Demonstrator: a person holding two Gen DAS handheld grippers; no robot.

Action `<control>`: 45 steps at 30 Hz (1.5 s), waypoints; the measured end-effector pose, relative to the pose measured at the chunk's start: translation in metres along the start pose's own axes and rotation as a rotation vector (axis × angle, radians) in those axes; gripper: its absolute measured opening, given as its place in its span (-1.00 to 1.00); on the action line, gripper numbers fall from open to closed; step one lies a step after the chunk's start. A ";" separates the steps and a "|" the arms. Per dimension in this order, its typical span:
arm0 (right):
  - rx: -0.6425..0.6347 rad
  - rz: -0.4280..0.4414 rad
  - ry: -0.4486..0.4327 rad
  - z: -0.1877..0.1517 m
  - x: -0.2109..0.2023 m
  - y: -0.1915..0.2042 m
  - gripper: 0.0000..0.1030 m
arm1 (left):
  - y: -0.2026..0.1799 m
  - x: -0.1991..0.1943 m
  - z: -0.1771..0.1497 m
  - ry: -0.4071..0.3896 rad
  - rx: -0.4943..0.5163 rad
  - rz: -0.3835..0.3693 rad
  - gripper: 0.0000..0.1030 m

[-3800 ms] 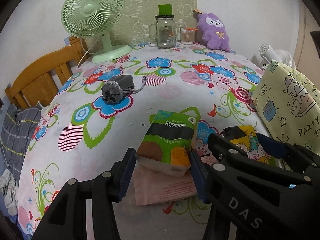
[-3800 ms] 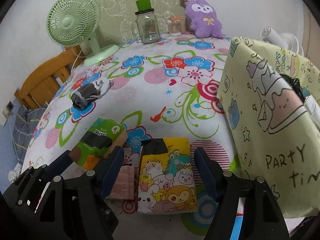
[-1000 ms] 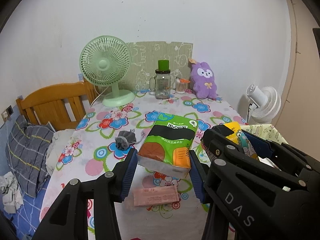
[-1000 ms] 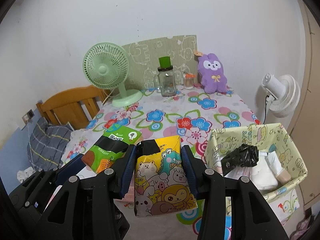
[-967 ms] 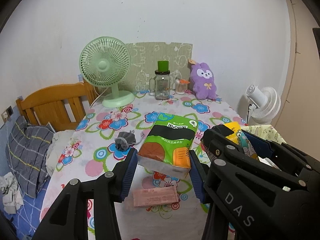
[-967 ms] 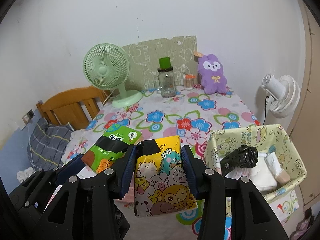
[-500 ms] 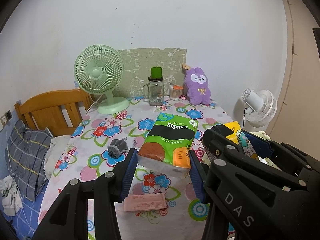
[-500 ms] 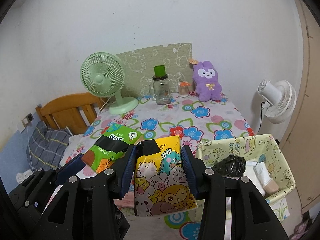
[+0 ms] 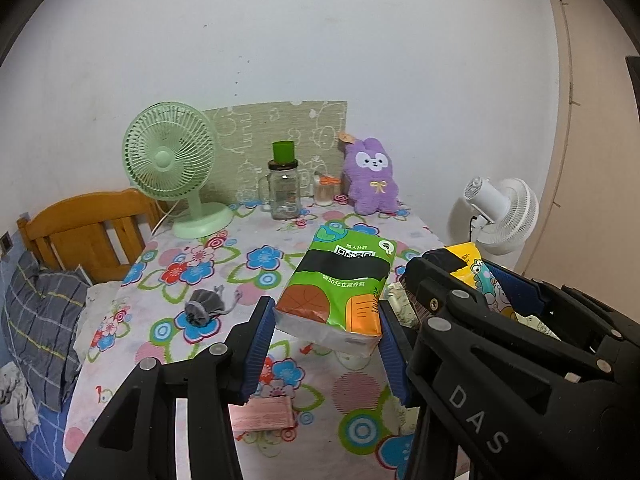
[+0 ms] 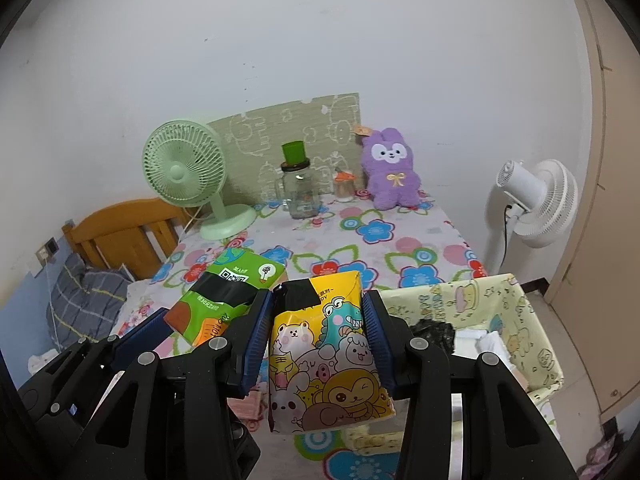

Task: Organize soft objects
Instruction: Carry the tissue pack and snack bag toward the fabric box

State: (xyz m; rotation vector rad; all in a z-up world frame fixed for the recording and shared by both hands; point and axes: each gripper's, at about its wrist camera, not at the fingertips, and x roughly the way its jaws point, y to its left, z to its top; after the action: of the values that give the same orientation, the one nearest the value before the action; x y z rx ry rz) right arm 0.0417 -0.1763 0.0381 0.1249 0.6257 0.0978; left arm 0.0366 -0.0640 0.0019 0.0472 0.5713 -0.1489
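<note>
Two packs hang above the table's near edge, our left gripper [image 9: 326, 340] clamping the green pack [image 9: 340, 284], our right gripper [image 10: 316, 344] clamping the yellow pack [image 10: 326, 356], likely bound for the bin [image 10: 520, 320] at its right corner.

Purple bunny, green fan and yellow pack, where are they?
Purple bunny [image 10: 391, 174], right wrist view, on its belly.
Green fan [image 9: 168, 151], left wrist view, on its grille.
Yellow pack [image 10: 326, 356], right wrist view, on its cartoon front.
</note>
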 end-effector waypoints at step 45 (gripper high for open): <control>0.051 -0.121 0.055 -0.007 0.040 -0.115 -0.04 | -0.101 0.072 -0.006 0.079 0.068 -0.141 0.01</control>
State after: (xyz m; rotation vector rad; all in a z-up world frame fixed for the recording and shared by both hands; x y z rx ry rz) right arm 0.0758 -0.2837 -0.0075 0.1333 0.6894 -0.0317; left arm 0.0776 -0.1724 -0.0424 0.0791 0.6489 -0.3047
